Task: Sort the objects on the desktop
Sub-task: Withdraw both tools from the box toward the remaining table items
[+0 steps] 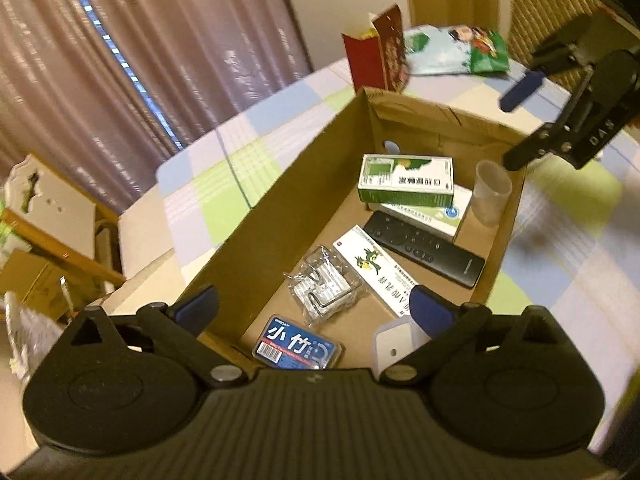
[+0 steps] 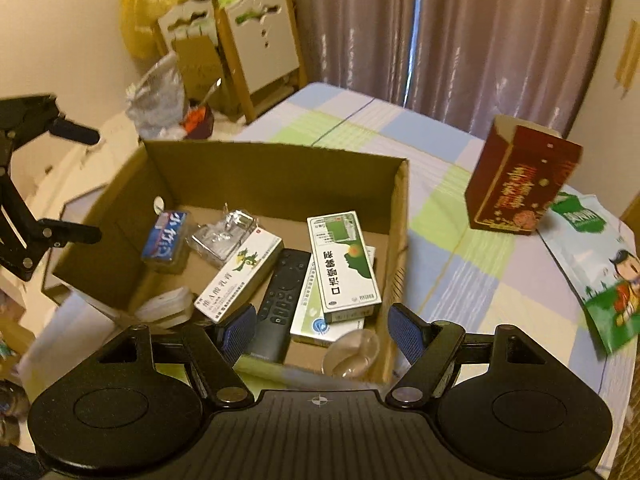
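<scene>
A brown cardboard box [image 1: 288,216] [image 2: 280,172] stands on the checked tablecloth. Inside lie a black remote [image 1: 424,248] [image 2: 280,304], a green-and-white medicine box [image 1: 406,180] [image 2: 344,264] stacked on another, a long white dragon-print box [image 1: 376,272] [image 2: 240,276], a clear bag of metal parts [image 1: 326,290] [image 2: 224,236], a blue card case [image 1: 298,346] [image 2: 166,240], a clear plastic cup [image 1: 490,192] [image 2: 352,354] and a white item [image 1: 394,346] [image 2: 166,308]. My left gripper [image 1: 314,308] is open and empty above the box. My right gripper [image 2: 322,330] is open and empty above the box's near edge.
A dark red carton [image 1: 378,54] [image 2: 520,184] stands on the table beyond the box. Snack bags [image 1: 456,50] [image 2: 596,264] lie near it. White chairs and bags [image 2: 240,48] stand by the curtain. A wicker chair [image 1: 548,4] is behind the table.
</scene>
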The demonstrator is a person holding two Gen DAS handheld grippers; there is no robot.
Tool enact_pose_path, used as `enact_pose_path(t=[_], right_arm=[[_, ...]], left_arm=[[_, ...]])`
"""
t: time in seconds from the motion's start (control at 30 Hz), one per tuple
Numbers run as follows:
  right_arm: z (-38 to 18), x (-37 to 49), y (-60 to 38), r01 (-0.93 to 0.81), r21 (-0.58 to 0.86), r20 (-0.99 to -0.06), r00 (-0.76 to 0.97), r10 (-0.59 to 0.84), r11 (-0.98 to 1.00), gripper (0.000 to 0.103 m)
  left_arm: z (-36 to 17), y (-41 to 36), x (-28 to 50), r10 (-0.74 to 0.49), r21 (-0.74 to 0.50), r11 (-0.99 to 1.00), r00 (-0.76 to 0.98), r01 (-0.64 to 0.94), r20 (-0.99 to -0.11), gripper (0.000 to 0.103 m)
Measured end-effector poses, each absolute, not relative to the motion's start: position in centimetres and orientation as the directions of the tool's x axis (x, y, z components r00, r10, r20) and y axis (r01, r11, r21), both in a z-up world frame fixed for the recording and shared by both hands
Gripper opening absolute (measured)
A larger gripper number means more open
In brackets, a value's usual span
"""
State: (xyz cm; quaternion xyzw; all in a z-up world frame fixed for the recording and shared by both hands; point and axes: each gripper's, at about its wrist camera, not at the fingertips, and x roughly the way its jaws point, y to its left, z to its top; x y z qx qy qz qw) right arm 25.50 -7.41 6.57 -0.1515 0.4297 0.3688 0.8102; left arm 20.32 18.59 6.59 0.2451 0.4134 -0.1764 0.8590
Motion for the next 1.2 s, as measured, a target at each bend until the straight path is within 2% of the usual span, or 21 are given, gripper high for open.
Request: enact_pose_path(t=[0.03,0.07,0.1,0.43,0.9,1.2], right_arm=[[6.9,25.2,-8.0,-0.725,0.082,-0.799,0.362,0.48,0.684,0.079],[7.3,24.8,-8.8,-0.719,0.089,-0.789,0.371,0.489,0.689,0.099],[7.7,24.4,-9.6,-0.708,0.088,-0.771,0.397,0.498,0.701,0.103],[9.5,22.0,-18.7,-0.606,0.165,-0.732,0.453,0.509,0.778,0.103],[4.1,19.5,-31.3,-0.388,0.155,-0.819,0.463,0.338,0.909,0.103],[0.7,21.9,-34.3,-0.461,0.097,-0.825,0.459,0.331,0.882,0.103]], left_arm=[[7.0,18.4,19.8,-0.091,0.28,0.827,0.606,0.488,-0.79,0.103],[7.3,18.1,19.2,-0.081,0.285,0.834,0.616,0.473,-0.783,0.103],[7.7,17.7,18.6,-0.077,0.289,0.839,0.627,0.461,-0.776,0.103],[10.1,15.6,13.8,-0.102,0.27,0.875,0.697,0.403,-0.71,0.103],[8.2,8.7,11.0,-0.273,0.189,0.818,0.655,0.544,-0.705,0.103],[6.8,5.2,12.3,-0.291,0.161,0.82,0.642,0.55,-0.709,0.103]])
